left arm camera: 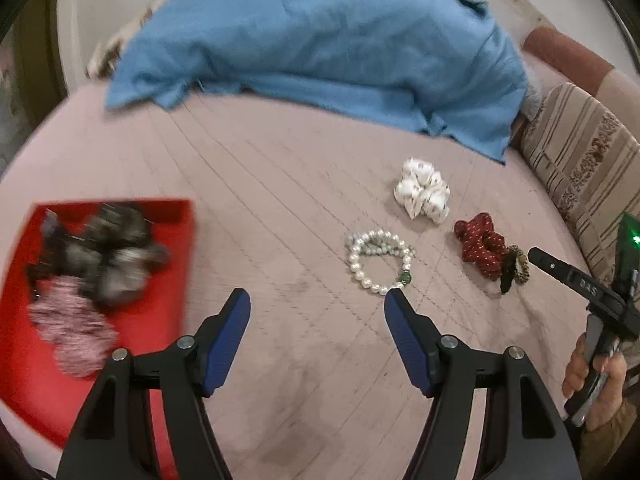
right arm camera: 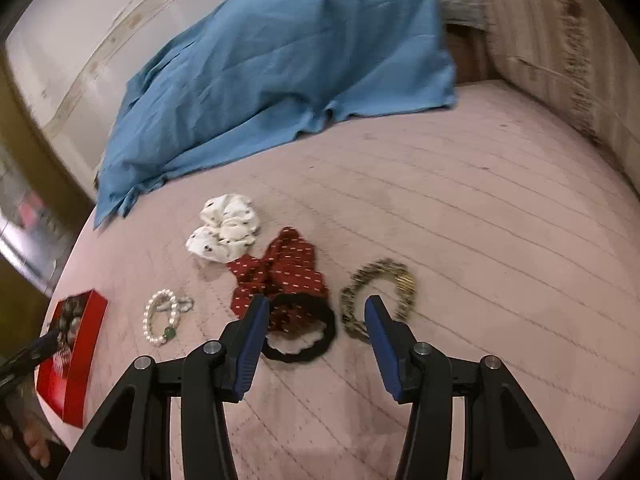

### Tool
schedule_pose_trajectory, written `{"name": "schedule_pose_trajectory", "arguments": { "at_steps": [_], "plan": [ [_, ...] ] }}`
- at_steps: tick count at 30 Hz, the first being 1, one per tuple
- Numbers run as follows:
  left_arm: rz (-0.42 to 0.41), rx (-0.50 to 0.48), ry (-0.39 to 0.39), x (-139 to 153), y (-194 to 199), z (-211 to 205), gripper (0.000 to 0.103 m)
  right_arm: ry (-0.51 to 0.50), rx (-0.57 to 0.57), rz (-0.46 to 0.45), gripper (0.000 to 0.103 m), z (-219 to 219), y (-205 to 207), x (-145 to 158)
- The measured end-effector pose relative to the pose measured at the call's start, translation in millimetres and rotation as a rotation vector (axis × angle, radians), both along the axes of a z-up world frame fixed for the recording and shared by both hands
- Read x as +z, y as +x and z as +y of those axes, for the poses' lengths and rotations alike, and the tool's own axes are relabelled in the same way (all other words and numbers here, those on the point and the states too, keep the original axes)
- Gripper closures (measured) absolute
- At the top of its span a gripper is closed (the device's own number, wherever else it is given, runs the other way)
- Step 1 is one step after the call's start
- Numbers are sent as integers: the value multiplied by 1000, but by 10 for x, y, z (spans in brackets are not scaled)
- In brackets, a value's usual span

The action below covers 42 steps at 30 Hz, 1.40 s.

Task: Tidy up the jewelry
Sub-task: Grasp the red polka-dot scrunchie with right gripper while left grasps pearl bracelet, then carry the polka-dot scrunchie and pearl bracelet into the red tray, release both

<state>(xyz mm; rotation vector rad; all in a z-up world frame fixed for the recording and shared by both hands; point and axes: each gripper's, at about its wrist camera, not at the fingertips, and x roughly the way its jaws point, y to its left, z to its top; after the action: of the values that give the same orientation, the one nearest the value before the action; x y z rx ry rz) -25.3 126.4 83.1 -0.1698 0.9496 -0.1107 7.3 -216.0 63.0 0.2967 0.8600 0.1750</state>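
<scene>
Since the left gripper (left arm camera: 317, 300) hangs over bare bedspread (left arm camera: 280, 184) with its blue pads spread and nothing between them, the left wrist view reads as a moment between items rather than a grasp. The red tray (left arm camera: 168, 280) sits at the bed's left edge and already holds a heap of dark and pink pieces, so it looks to be the collecting place. Just beyond the right pad lies the pearl bracelet (left arm camera: 378, 262), its green bead nearly touching that tip; it seems the nearest candidate for this hand. Further toward the right edge lie the white scrunchie (left arm camera: 423, 195) and the red scrunchie (left arm camera: 480, 250), near each other, still loose on the bedspread. A hand (left arm camera: 596, 376) at the far right carries the other tool. A blue cloth (left arm camera: 320, 40) is bunched along the far edge.

From the right wrist view, the right gripper (right arm camera: 314, 308) is likewise spread and empty, aimed between the black hair tie (right arm camera: 298, 356), which overlaps the red scrunchie's near end, and the gold-flecked hair tie (right arm camera: 378, 294) beside it. Either could be taken next; the overlap may drag the scrunchie along.
</scene>
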Motion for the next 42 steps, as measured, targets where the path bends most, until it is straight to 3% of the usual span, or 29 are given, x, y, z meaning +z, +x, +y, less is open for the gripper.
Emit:
{"name": "schedule_pose_trajectory", "arguments": {
  "at_steps": [2, 3, 11, 16, 18, 19, 20, 21, 23, 30, 37, 42],
  "plan": [
    [51, 8, -42, -174, 163, -66, 50, -28, 50, -13, 49, 114, 97, -10],
    [64, 8, -50, -222, 213, -99, 51, -47, 67, -19, 49, 159, 141, -15],
    [119, -30, -23, -546, 527, -416, 51, -80, 135, 9, 49, 323, 520, -215],
    [114, -20, -6, -589, 631, -459, 51, -80, 160, 30, 49, 371, 635, -307],
    [113, -10, -3, -588, 662, -468, 59, -75, 164, 35, 49, 386, 669, -333],
    [115, -2, 12, -598, 676, -488, 76, -72, 166, 37, 51, 391, 676, -342],
    [119, 2, 34, -611, 683, -508, 88, -72, 166, 38, 63, 396, 684, -346],
    [117, 3, 57, -618, 679, -526, 91, -69, 171, 46, 83, 405, 693, -358],
    [111, -2, 73, -604, 660, -541, 94, -55, 175, 61, 90, 405, 697, -372],
    [65, -5, 20, -325, 447, -451, 94, 9, 161, 6, 93, 401, 528, -140],
    [-37, -19, -19, 125, 47, -289, 94, 80, 162, -61, 93, 405, 283, 148],
    [-75, 1, -67, 349, -199, -35, 94, 138, 175, -65, 94, 422, 151, 219]
  ]
}}
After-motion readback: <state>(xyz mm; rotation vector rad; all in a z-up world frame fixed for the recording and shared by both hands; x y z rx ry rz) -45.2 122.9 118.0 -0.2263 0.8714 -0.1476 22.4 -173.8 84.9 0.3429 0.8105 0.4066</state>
